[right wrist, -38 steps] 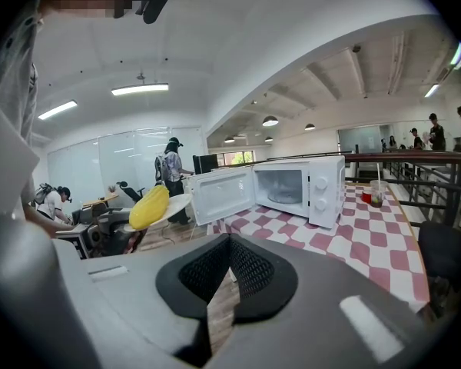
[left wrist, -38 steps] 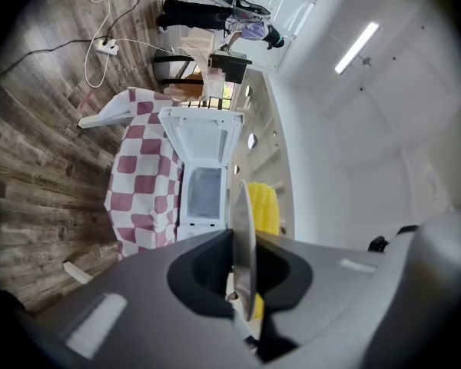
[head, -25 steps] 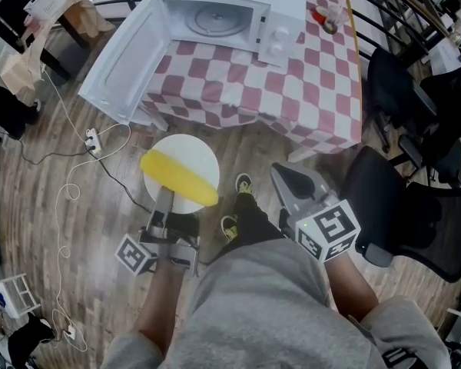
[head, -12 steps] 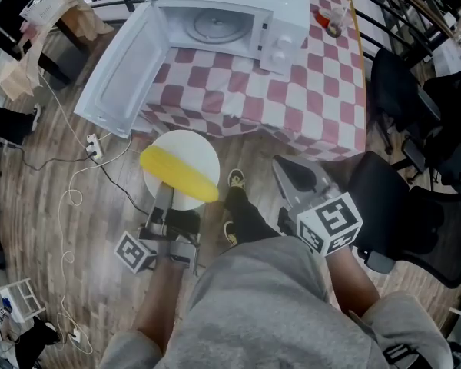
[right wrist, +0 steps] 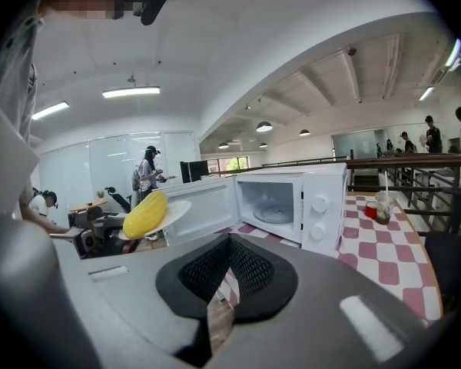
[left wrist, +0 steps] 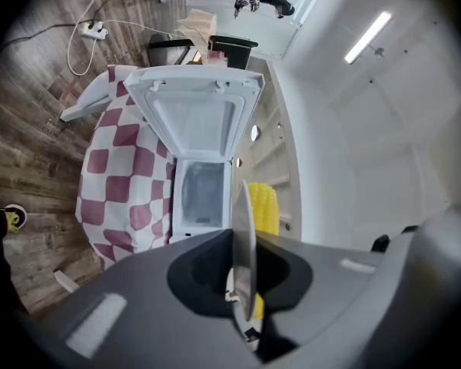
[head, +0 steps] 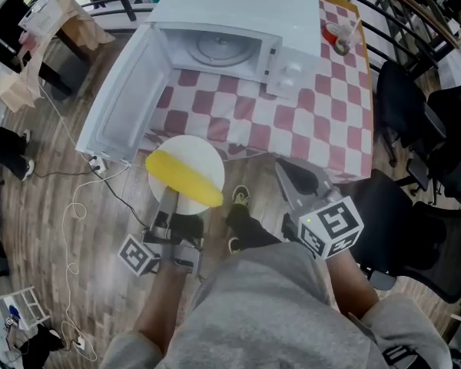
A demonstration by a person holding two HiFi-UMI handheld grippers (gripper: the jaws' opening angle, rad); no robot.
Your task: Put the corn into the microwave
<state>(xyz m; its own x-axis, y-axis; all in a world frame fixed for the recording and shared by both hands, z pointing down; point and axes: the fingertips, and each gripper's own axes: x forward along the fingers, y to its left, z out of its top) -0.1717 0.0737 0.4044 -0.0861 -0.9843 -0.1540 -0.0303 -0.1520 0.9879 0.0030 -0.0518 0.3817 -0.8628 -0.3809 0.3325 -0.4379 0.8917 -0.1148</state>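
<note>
A yellow corn cob lies on a white plate. My left gripper is shut on the plate's near rim and holds it level above the floor, just in front of the table. In the left gripper view the plate shows edge-on between the jaws, with the corn on its right. The white microwave stands on the table, its door swung wide to the left and its cavity bare apart from the turntable. My right gripper hangs to the right of the plate, shut and holding nothing.
The table wears a pink-and-white checked cloth. A cup with a straw stands at its far right. A black office chair is close on my right. Cables and a power strip lie on the wooden floor at the left.
Both grippers have moved forward towards the table, the left one carrying the plate and corn. The plate now sits close under the open door's lower edge.
</note>
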